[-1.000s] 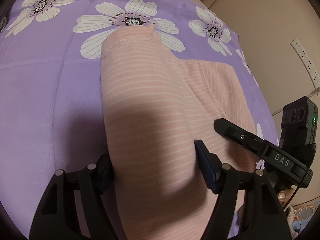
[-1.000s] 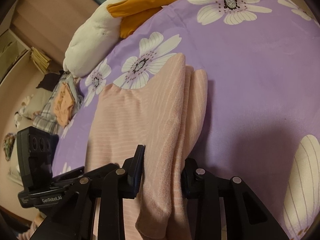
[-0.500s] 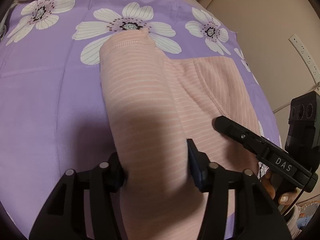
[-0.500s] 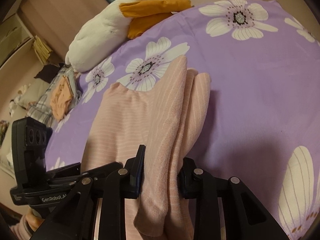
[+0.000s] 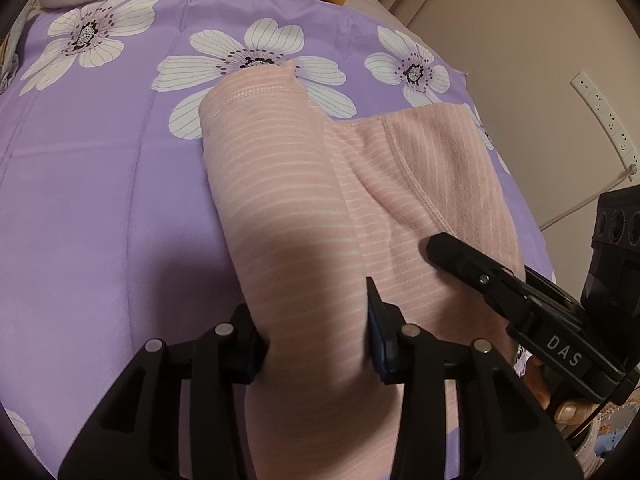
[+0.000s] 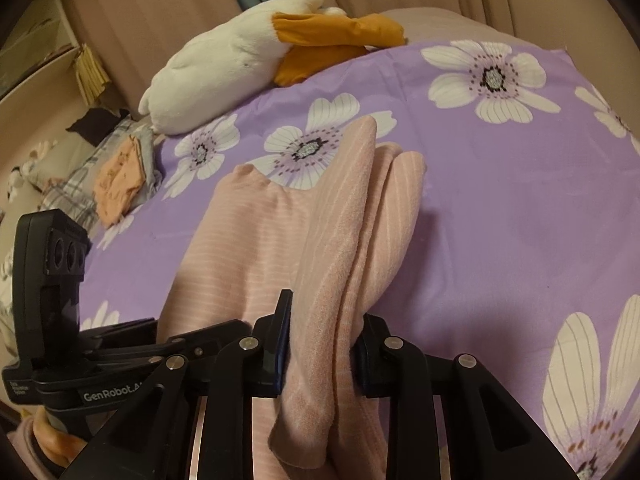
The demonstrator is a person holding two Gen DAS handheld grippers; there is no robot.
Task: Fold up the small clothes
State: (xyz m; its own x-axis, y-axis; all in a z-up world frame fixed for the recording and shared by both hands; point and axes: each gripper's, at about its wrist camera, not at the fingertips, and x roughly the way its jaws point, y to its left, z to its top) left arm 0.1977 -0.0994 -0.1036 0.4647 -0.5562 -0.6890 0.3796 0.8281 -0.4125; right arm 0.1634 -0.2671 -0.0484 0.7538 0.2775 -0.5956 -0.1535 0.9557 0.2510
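A pink striped garment [image 5: 288,208] lies on a purple bedspread with white flowers [image 5: 100,200]. My left gripper [image 5: 316,344] is shut on the garment's near left edge, with cloth bunched between the jaws. My right gripper [image 6: 322,344] is shut on the folded right edge of the same garment [image 6: 340,240], several layers gathered between the jaws. Each gripper shows in the other's view: the right one [image 5: 520,304] to the right, the left one [image 6: 80,360] to the left. The garment's far end rests on the bed.
A white and orange plush toy [image 6: 256,56] lies at the head of the bed. A pile of other clothes [image 6: 116,180] sits at the far left. A wall with a power strip [image 5: 604,116] is to the right of the bed.
Both grippers have closed tighter on the garment and lifted back, away from the bed, drawing the near end of the cloth up. The garment's far end has stayed on the bed.
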